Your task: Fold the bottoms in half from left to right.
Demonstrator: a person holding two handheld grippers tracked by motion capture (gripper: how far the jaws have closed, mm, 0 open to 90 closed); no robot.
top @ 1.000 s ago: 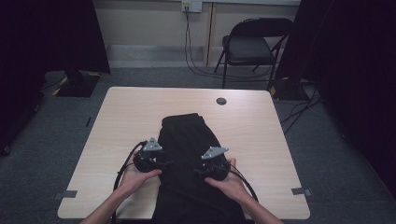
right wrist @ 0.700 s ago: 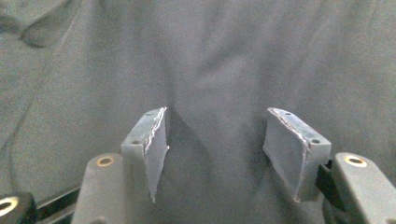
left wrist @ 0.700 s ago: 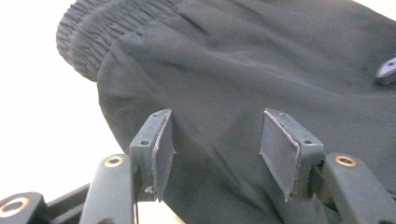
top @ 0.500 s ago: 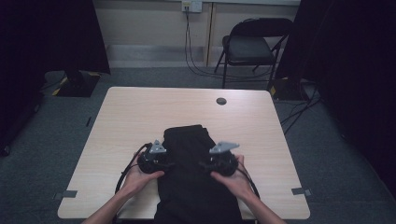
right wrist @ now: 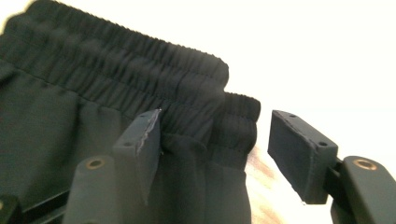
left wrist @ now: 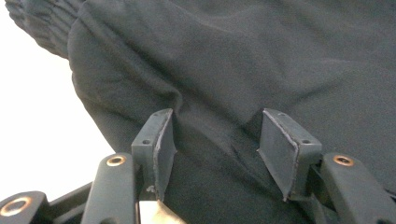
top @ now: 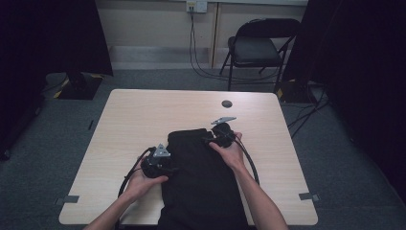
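Observation:
A black garment point(top: 201, 177) with an elastic waistband point(right wrist: 93, 79) lies on the light wooden table point(top: 143, 115), its lower part hanging over the near edge. My left gripper point(top: 172, 167) is at the garment's left edge. In the left gripper view its pads press on a bunched ridge of the garment's cloth point(left wrist: 233, 56) held in the left gripper point(left wrist: 217, 144). My right gripper point(top: 209, 138) is at the far right corner of the waistband. The jaws of the right gripper point(right wrist: 219, 149) have just been opening; the waistband corner sits loosely between them, with one jaw over bare table.
A small round black cap point(top: 226, 103) sits in the tabletop beyond the garment. A folding chair point(top: 258, 48) stands behind the table, with cables point(top: 196, 52) running down from a wall socket. Bare tabletop lies left, right and beyond the garment.
The garment slid a little toward the near edge. The right gripper then left the garment's right side and moved away from the person to the far waistband corner. The left gripper stayed put.

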